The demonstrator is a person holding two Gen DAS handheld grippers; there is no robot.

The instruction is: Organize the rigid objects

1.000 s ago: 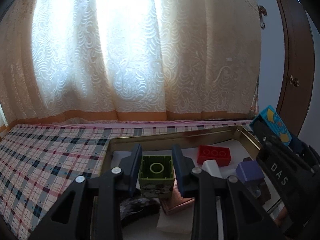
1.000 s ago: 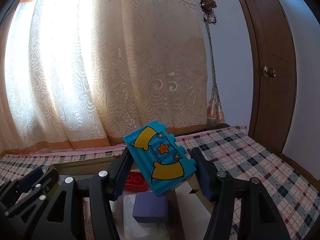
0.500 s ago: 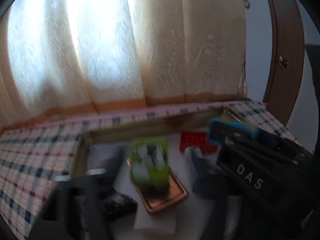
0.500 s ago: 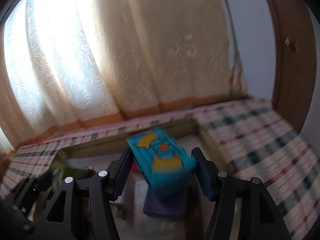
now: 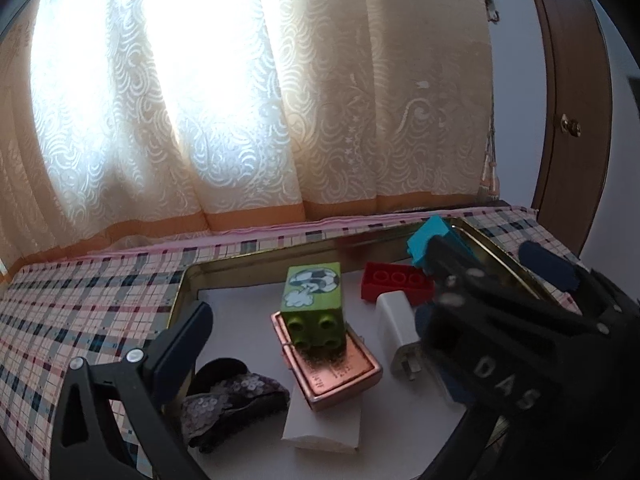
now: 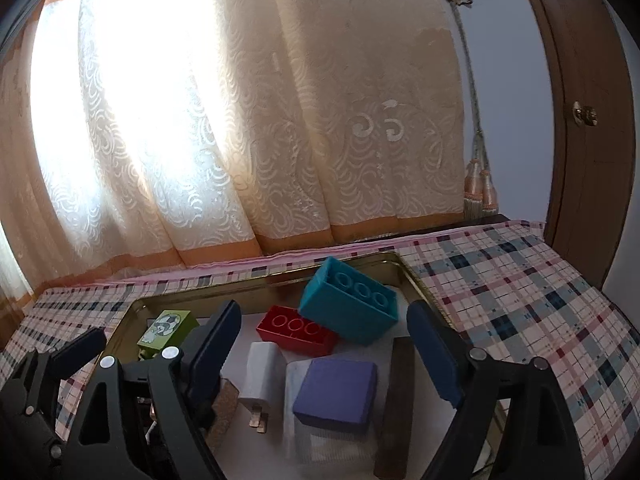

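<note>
A green block with a football picture lies on its side on a copper-coloured case inside the gold-rimmed tray. My left gripper stands wide around it, jaws opening, pads clear of the block; its right finger is hidden behind the right gripper's body. A teal block rests tilted, hollow side up, against a red brick. My right gripper sits just in front of it with jaws opening and nothing touching its pads.
Also in the tray are a white charger plug, a purple block, a dark brown bar, a dark sequined scrunchie and a white box. Plaid cloth surrounds the tray; curtain behind.
Both grippers have let go. The green block dropped onto the copper case and tipped onto its side. The teal block fell out of the right jaws onto the red brick.
</note>
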